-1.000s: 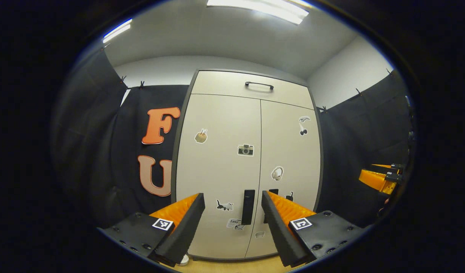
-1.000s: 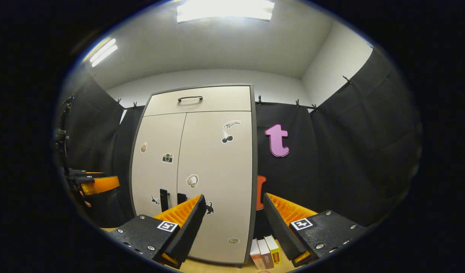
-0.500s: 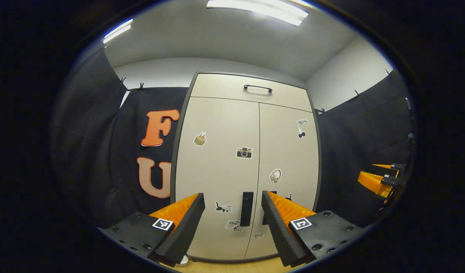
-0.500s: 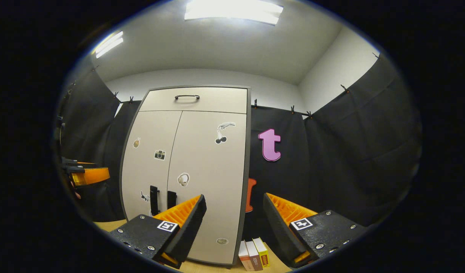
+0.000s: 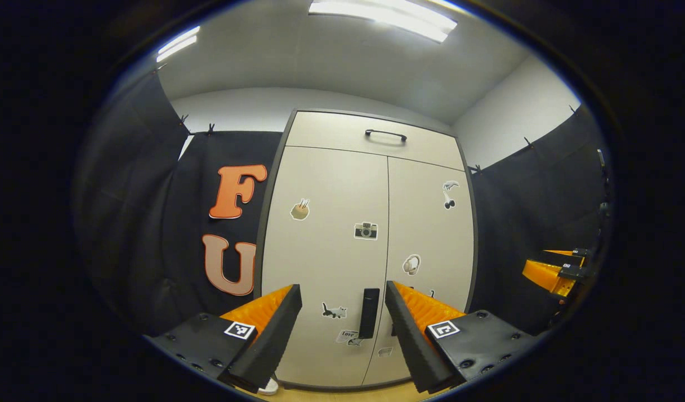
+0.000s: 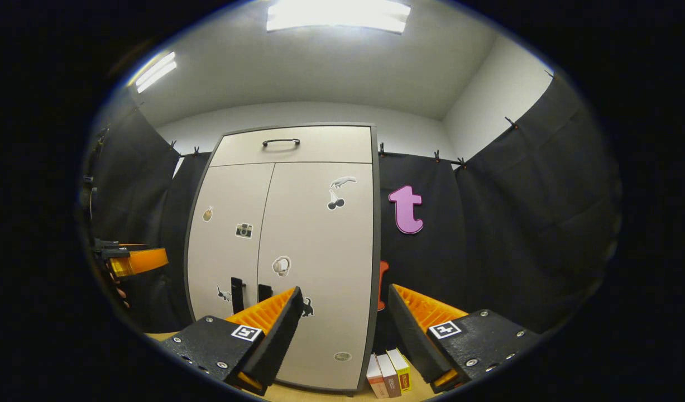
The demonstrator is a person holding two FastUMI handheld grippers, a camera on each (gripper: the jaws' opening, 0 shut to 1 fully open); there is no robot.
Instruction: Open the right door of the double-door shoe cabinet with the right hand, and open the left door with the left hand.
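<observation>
Right gripper [image 6: 345, 304] wide open, empty; three upright books [image 6: 390, 373] beyond its fingertips. Left gripper [image 5: 342, 304] wide open, fronting the closed beige matte double-door cabinet's [image 5: 342, 245] black bar handle [image 5: 369, 313].

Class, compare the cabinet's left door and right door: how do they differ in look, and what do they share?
The left door carries a camera sticker near its inner edge; the right door carries a cherry sticker near its top. In the left gripper view the left door looks wider than the right door. Both are shut, pale, with dark vertical handles at the centre seam.

Beige shoe cabinet [image 5: 342, 251] — black handles [image 5: 369, 312]
</observation>
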